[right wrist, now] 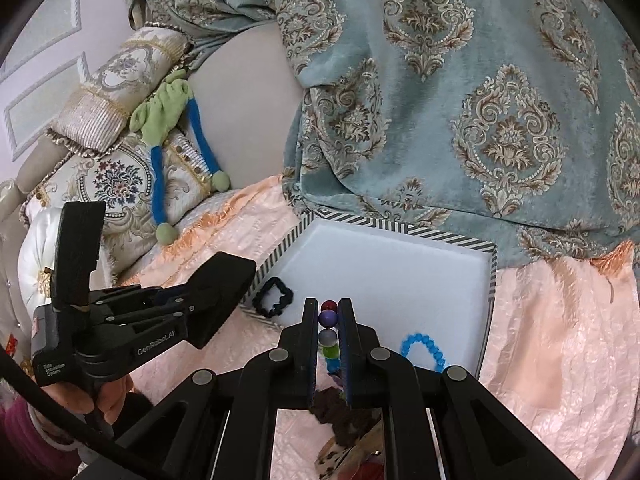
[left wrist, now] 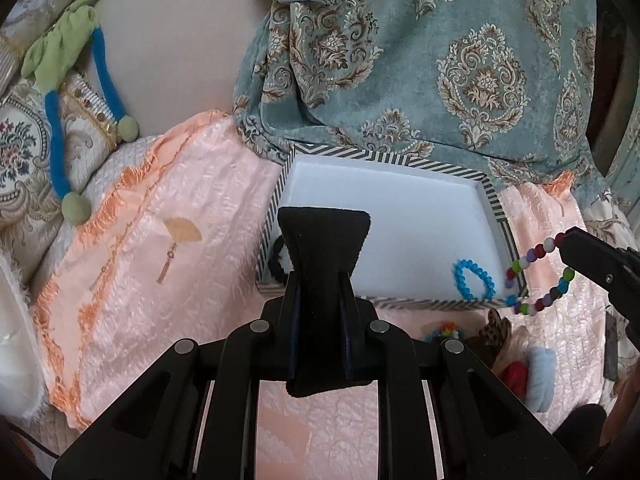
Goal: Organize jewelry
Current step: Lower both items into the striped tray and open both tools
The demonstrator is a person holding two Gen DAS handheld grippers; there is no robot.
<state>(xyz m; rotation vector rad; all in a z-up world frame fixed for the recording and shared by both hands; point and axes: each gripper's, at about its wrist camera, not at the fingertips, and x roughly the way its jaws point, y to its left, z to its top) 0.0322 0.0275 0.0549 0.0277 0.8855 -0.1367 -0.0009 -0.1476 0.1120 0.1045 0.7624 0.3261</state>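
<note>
Nearest the right wrist camera, the right gripper (right wrist: 329,320) has its jaws drawn nearly together on a multicolored bead bracelet (right wrist: 328,322); red, purple, grey and green beads stack in the narrow gap. In the left wrist view the same bracelet (left wrist: 538,276) hangs as a loop from the right gripper's tip (left wrist: 566,242), over the near right corner of the tray. Below the right fingers lies a pile of hair accessories (right wrist: 344,432), among them a dark scrunchie and a leopard-print piece; the left view shows this pile (left wrist: 504,344) with a red item and a pale blue fluffy one.

The left gripper (left wrist: 323,248) has its jaws pressed together with nothing between them, its black pads meeting in front of the tray. From the right view, this gripper (right wrist: 222,292) sits just left of the tray's near left corner.

The tray (right wrist: 400,236), white inside with a black-and-white striped rim, rests on a peach bedspread (left wrist: 168,240). It holds a blue bead bracelet (right wrist: 424,350) near its near right corner and a black scrunchie (right wrist: 274,296) at its near left corner.

Beyond the tray hangs a teal damask cloth (right wrist: 460,100). To the far left, a green-and-blue plush toy (right wrist: 176,132) drapes over embroidered cushions (right wrist: 116,176).
</note>
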